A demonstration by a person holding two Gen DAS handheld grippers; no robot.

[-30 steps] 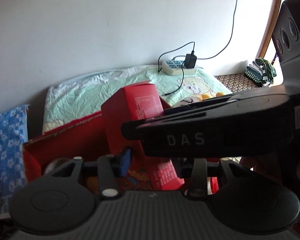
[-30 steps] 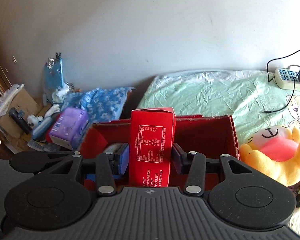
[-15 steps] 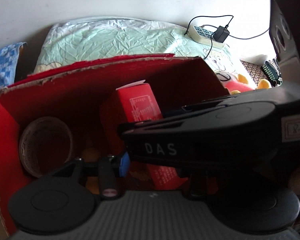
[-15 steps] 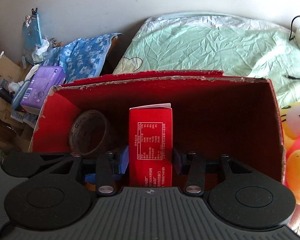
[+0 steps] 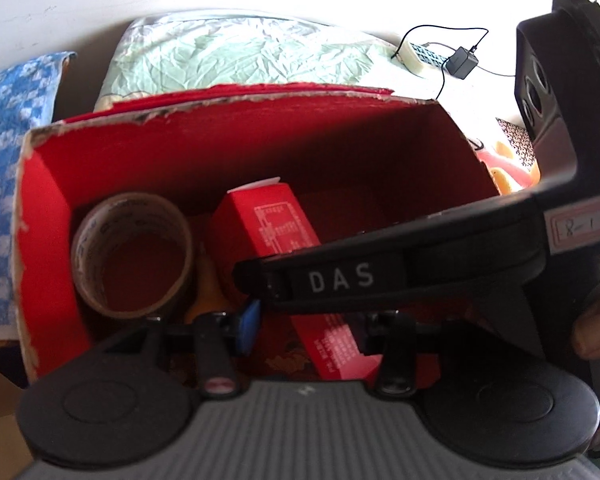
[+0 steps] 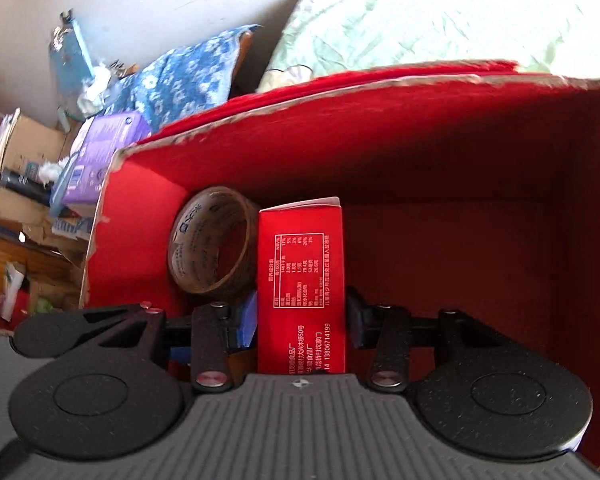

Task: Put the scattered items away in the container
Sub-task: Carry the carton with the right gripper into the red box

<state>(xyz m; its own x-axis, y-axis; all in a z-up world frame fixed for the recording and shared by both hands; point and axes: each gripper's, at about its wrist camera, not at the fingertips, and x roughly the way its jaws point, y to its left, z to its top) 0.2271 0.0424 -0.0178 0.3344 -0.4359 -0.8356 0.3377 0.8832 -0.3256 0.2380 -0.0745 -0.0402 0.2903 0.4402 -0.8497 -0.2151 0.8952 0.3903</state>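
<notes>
Home bedroom: quilt [image 5: 236, 48], plush toy [image 5: 508, 176], power strip [image 5: 422, 55] w/ charger.

We hold a hand-held gripper in each hand. Our right hand-held gripper [image 6: 302, 316] points forward and downward, its two fingers [image 6: 249, 318] closed against the sides of the red carton [image 6: 302, 276] that stands upright between them. Seen from the left wrist, the right hand-held gripper [image 5: 380, 276] crosses just ahead of our left one, its black body slanting from upper right to lower left, and our thumb [image 5: 594, 332] rests on its handle at the right. Our left hand-held gripper [image 5: 308, 330] sits just behind it, jaws parted, only its left blue pad [image 5: 249, 322] clearly visible; nothing is clamped between them.
</notes>
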